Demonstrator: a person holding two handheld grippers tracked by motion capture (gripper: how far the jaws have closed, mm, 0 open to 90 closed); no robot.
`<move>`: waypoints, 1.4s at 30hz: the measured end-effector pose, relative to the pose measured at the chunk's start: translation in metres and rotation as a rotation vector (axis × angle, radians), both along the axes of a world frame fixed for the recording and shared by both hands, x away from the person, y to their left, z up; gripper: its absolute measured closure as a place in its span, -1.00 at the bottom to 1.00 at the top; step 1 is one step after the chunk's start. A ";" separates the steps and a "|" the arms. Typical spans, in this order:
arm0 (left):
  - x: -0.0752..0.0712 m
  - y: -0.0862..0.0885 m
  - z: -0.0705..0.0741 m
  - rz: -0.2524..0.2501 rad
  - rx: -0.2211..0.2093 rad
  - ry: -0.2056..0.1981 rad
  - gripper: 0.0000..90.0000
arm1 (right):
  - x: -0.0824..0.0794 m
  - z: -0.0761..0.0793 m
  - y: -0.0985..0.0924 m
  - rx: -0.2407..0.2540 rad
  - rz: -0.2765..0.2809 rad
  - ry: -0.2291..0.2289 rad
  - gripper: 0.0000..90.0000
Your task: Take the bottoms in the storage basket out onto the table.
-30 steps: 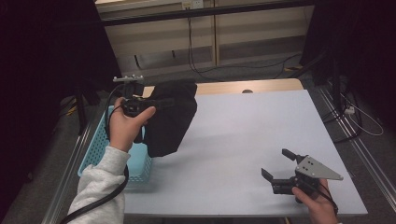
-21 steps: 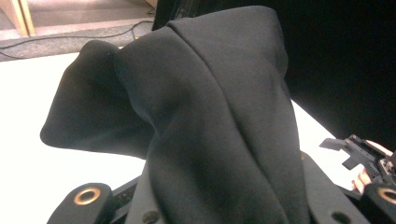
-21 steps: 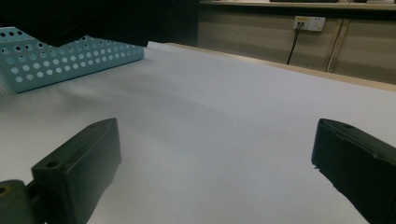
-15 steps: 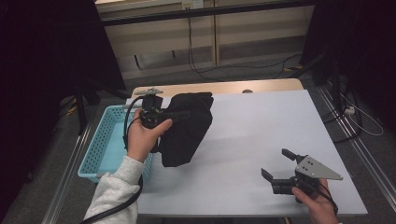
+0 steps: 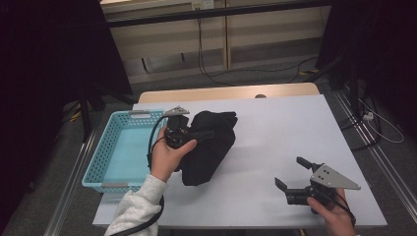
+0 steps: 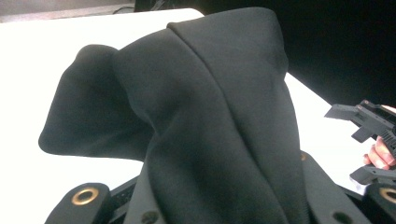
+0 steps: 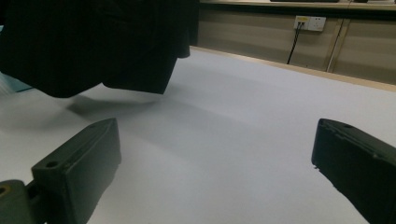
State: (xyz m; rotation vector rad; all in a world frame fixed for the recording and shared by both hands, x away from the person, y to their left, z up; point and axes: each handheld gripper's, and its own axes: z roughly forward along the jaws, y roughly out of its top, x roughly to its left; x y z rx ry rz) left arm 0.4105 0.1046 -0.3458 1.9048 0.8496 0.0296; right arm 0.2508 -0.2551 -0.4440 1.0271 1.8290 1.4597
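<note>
High view: left gripper [image 5: 206, 133] clamped on a bunch of the black cloth [image 5: 209, 150], held just right of the basket [image 5: 120, 147]. Cloth hangs from the grip so it can be carried out onto the table [image 5: 295, 147]; lower end looks at or just above the tabletop, can't tell if touching. Long axis runs from the gripped top, far from the person, down toward the near edge, slightly slanted toward the basket side. Right gripper [image 5: 290, 183] rests well right of the cloth near the table's front edge, jaws wide, nothing between them, probably waiting to take a corner.

Left gripper view: cloth [image 6: 205, 121] drapes over and between the jaws, folds bunched, a rounded lobe sagging to one side; pinch is on a thick fold, hence the jaws aren't fully closed. Right gripper [image 6: 369, 140] sits farther off.

Right gripper view: own jaws spread far apart over bare table [image 7: 243, 121]; cloth [image 7: 102, 46] hangs ahead with a shadow below it, so that end looks lifted clear.
</note>
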 end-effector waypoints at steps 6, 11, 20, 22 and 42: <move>-0.004 -0.015 -0.024 -0.010 0.015 0.016 0.55 | 0.000 0.000 0.000 -0.001 0.001 0.000 -0.98; -0.006 -0.024 -0.040 -0.020 0.047 0.005 0.53 | 0.000 0.000 0.001 -0.006 0.000 0.000 -0.98; -0.004 -0.028 -0.059 -0.035 0.072 -0.020 -0.07 | 0.001 -0.001 0.007 -0.018 0.018 0.002 -0.98; -0.004 -0.026 -0.059 -0.031 0.078 -0.047 -0.28 | 0.001 -0.001 0.007 -0.026 0.018 0.002 -0.98; -0.002 0.017 -0.043 0.071 0.081 -0.109 -0.66 | 0.032 -0.001 0.048 -0.112 0.021 0.084 -0.88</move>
